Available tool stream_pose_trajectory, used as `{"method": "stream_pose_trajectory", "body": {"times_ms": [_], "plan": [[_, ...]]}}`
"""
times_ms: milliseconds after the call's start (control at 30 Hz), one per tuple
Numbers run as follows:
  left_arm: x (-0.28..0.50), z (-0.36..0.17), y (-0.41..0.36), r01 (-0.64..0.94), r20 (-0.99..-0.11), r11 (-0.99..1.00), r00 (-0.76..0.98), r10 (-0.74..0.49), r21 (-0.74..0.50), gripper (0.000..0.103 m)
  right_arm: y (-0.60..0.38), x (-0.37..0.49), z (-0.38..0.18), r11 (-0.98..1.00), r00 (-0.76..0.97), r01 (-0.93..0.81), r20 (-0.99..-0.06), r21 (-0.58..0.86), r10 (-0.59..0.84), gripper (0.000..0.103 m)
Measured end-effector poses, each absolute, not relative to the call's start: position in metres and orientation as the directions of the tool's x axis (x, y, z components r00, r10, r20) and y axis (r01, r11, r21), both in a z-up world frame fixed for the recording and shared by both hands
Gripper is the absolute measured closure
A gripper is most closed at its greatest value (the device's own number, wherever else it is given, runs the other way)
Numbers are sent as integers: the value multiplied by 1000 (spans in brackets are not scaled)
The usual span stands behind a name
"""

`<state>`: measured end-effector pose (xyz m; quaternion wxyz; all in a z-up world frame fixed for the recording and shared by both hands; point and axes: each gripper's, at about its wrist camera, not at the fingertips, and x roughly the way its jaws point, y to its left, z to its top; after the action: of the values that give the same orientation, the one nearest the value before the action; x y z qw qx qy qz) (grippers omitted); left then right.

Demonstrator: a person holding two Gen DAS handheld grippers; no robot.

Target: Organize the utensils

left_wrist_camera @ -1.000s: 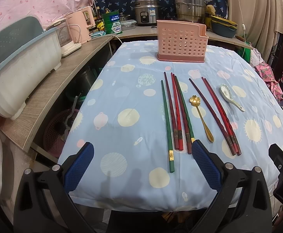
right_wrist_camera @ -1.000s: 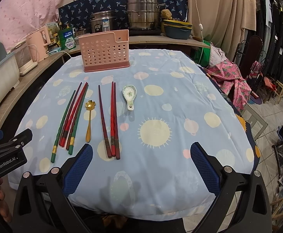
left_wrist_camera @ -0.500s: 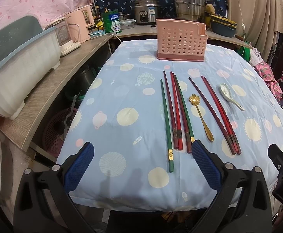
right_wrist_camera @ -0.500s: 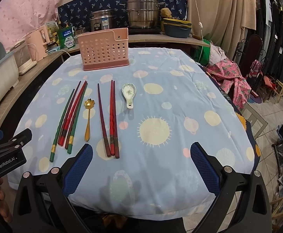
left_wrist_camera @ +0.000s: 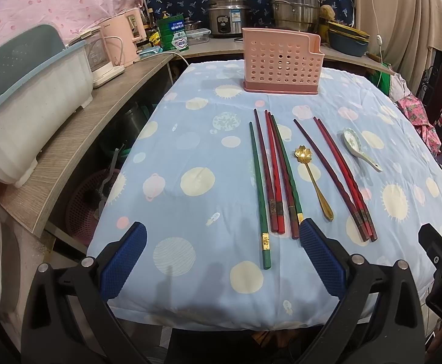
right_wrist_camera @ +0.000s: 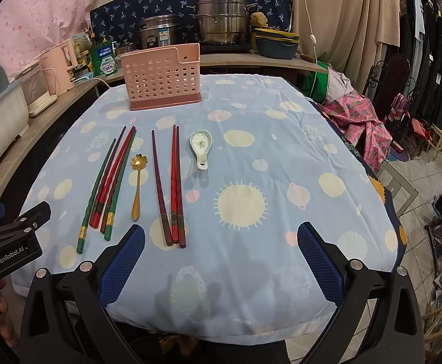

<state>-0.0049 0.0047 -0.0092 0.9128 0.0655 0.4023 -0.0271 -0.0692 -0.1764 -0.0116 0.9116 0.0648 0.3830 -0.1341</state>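
Nearest, at the table's near edge: left gripper [left_wrist_camera: 222,261] spread wide, blue-padded fingers holding nothing, hovering over the blue spotted tablecloth [left_wrist_camera: 190,139]. Beside it, toward the near right corner: right gripper [right_wrist_camera: 218,262] likewise spread wide and empty. Just beyond the grippers, flat on the cloth, a row of utensils lying lengthwise, handles toward the near edge. Leftmost in the row: a lone green chopstick [left_wrist_camera: 259,191], its end nearest the edge. Just beside it: a tight bundle of red, dark and green chopsticks [left_wrist_camera: 277,176], touching and partly crossing. Next to the right: a gold spoon [left_wrist_camera: 312,179] with a flower-shaped bowl, apart from both neighbours. Then three dark red chopsticks [left_wrist_camera: 338,176], meeting at the handle ends and fanned out at the tips. Rightmost: a white ceramic soup spoon [right_wrist_camera: 201,145], bowl facing up. Farther on, upright near the table's far edge: a pink perforated utensil holder [left_wrist_camera: 281,60]; contents not visible. Beyond the table: a counter with a rice cooker [left_wrist_camera: 225,15] and a steel steamer pot [left_wrist_camera: 294,3].
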Motion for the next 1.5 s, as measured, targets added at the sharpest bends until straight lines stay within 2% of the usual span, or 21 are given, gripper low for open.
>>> {"method": "stream_pose_trajectory", "body": {"times_ms": [333, 667, 733, 867, 1067, 1133, 1233, 1300, 1500], "plan": [[9, -34, 22, 90, -786, 994, 619, -10, 58, 7, -187, -68, -21, 949, 654, 316, -730, 23, -200, 7], [19, -71, 6, 167, -830, 985, 555, -57, 44, 10, -189, -58, -32, 950, 630, 311, -753, 22, -189, 7], [24, -80, 5, 174, -843, 984, 534, -58, 43, 20, -189, -55, -34, 951, 627, 307, -757, 23, -185, 7], [29, -85, 9, 172, -851, 985, 521, -66, 29, 28, -192, -48, -38, 952, 625, 306, -760, 28, -179, 7], [36, -80, 15, 170, -847, 985, 526, -78, 14, 59, -204, -21, -36, 951, 647, 305, -743, 45, -172, 7], [39, -79, 15, 171, -846, 985, 527, -79, 14, 70, -208, -8, -33, 953, 663, 300, -729, 50, -171, 11], [43, -79, 16, 173, -845, 985, 528, -79, 16, 78, -216, 18, -33, 955, 671, 286, -728, 79, -141, 26], [46, -79, 16, 171, -846, 985, 527, -80, 13, 79, -222, 37, -36, 952, 669, 278, -737, 127, -96, 41], [48, -79, 16, 166, -847, 986, 525, -81, 9, 79, -230, 80, -55, 940, 644, 263, -765, 217, -4, 70]]}}
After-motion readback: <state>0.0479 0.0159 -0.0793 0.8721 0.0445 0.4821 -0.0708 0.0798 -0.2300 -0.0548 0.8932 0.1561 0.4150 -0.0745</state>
